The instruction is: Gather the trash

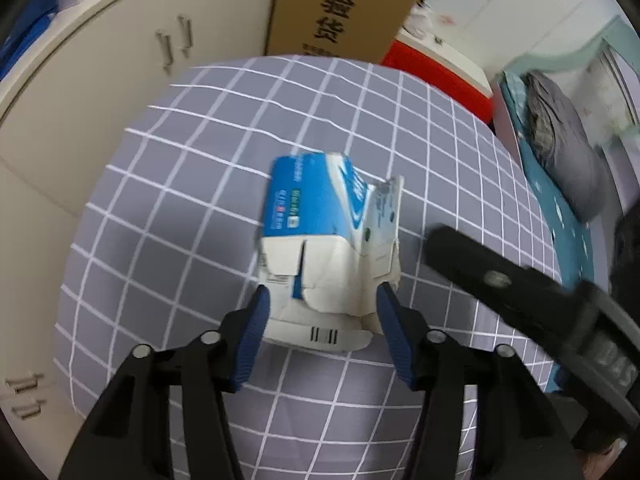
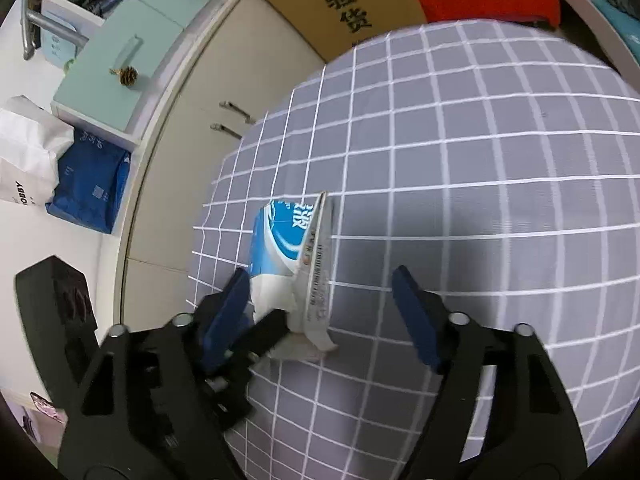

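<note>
Trash here was one squashed blue and white carton (image 1: 332,236), lying on its side near the middle of a round table with a grey cloth with white squares (image 1: 168,184).

The left tongs (image 1: 322,304) stood about half open, with the near white end of the carton between the blue pads (image 1: 256,320). Both pads sat right against the carton's sides, so the left tongs looked to be gripping it, though the picture was a bit blurry there.

The right tongs (image 2: 320,292) were open wider. In the right wrist view, the left pad was just beside the carton (image 2: 288,248), and the left tongs' black arm crossed in front of it. The right pad was well apart from the carton, over bare cloth. So the right tongs held nothing. From the left wrist view, the right tongs (image 1: 500,276) showed only as a dark arm coming in from the right, near the carton but not touching it.

Around the table, a brown cardboard box (image 1: 344,8) with black writing stood at the far side, and a red box (image 1: 440,80) sat next to it on the right. A cream cupboard (image 1: 100,100) with metal handles ran along the left. A bed with a grey blanket (image 1: 560,144) was on the far right.

The carton's top was torn open, its flaps stuck out, and a small barcode showed on the near flap.
</note>
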